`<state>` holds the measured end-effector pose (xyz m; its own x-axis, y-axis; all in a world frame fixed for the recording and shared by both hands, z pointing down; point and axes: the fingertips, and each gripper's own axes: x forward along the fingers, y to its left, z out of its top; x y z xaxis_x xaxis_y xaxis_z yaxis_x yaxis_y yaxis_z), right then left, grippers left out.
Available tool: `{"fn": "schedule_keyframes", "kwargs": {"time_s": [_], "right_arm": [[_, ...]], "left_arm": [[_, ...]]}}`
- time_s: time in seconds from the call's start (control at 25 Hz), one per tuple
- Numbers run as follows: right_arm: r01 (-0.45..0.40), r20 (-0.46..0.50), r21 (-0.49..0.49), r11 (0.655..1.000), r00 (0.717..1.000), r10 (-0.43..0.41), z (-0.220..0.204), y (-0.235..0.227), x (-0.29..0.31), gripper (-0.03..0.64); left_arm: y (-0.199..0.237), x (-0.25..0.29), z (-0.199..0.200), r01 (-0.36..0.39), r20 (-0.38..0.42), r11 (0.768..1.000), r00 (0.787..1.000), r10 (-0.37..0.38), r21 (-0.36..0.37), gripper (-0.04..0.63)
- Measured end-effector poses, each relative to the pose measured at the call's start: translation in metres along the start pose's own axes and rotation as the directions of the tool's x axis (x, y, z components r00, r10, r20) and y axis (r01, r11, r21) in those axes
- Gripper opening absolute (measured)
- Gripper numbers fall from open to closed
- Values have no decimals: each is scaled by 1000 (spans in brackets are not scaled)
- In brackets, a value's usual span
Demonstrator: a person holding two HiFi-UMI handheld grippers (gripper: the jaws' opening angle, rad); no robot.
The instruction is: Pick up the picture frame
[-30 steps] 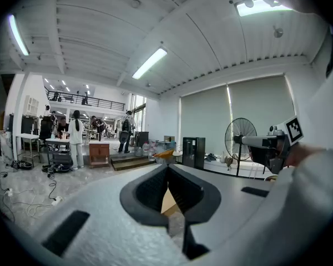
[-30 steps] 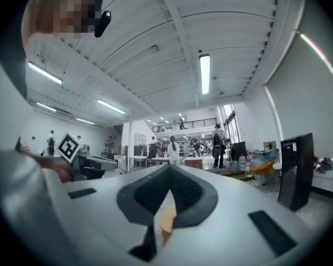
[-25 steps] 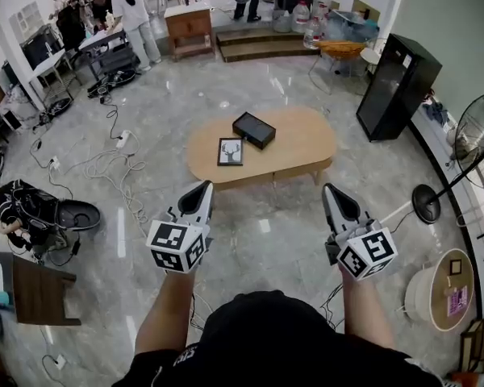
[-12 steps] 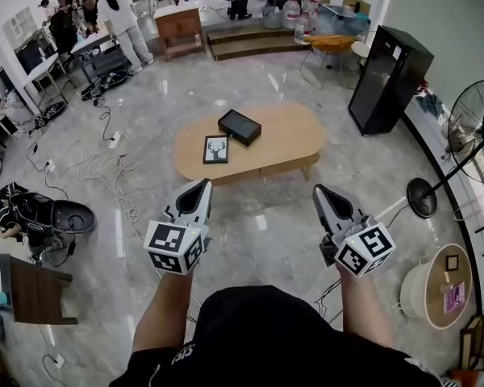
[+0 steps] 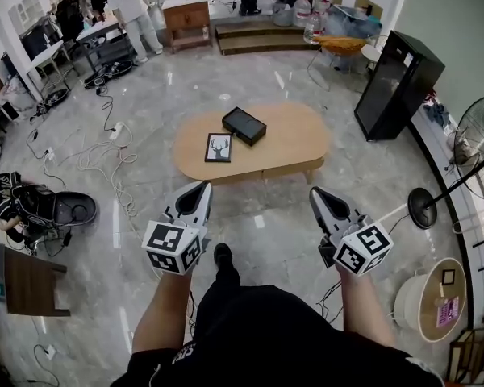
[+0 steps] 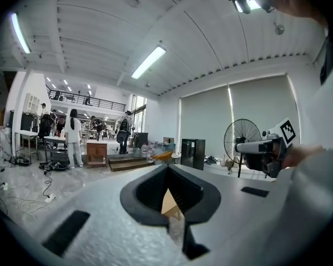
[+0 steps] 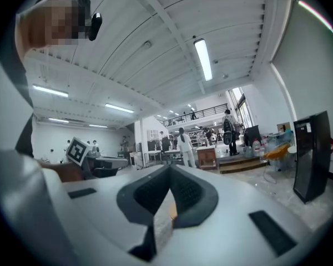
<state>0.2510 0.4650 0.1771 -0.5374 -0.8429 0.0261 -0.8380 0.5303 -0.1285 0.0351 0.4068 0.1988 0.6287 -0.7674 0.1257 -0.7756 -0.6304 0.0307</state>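
A wide hall with a glossy grey stone floor (image 5: 266,216) is being seen from a camera on the person's head, looking steeply down. Two hand-held grippers are being held out over the floor, side by side and well apart from each other, each with a cube of black-and-white square markers at its rear. The left gripper (image 5: 200,187) is being pointed toward a low oval wooden table (image 5: 302,139). In the left gripper view its jaws are being kept together, with nothing being gripped between them. The right gripper (image 5: 316,193) is being pointed the same way, and in the right gripper view its jaws are likewise being kept together and empty. The picture frame (image 5: 219,147) is being left lying flat on the left part of the table, near the front edge. It has a dark border around a white picture of an antlered deer head. It is well apart from both grippers and is being touched by neither. A flat black box (image 5: 244,126) is being shown just beside the frame, toward the far side of the table. A tall black cabinet (image 5: 398,83) is standing to the right of the table, and a standing fan (image 5: 477,143) is being seen at the right edge. Loose cables (image 5: 97,156) are trailing over the floor at the left, and several people (image 5: 133,2) are standing at the far end of the hall.
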Motion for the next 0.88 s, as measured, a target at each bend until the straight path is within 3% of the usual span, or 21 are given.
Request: {"fn": "schedule_keyframes", "kwargs": {"time_s": [0.44,0.88], "right_arm": [[-45,-106,-21,999,993,42,-10,-29,170,5],[-107,-158,20,994,981,109,-26,-35,326,5]], "left_arm": [[140,83,-2,11,40,999,999,-9,-52,11],[260,137,2,0,-10,999,1000,0,-45,40]]}}
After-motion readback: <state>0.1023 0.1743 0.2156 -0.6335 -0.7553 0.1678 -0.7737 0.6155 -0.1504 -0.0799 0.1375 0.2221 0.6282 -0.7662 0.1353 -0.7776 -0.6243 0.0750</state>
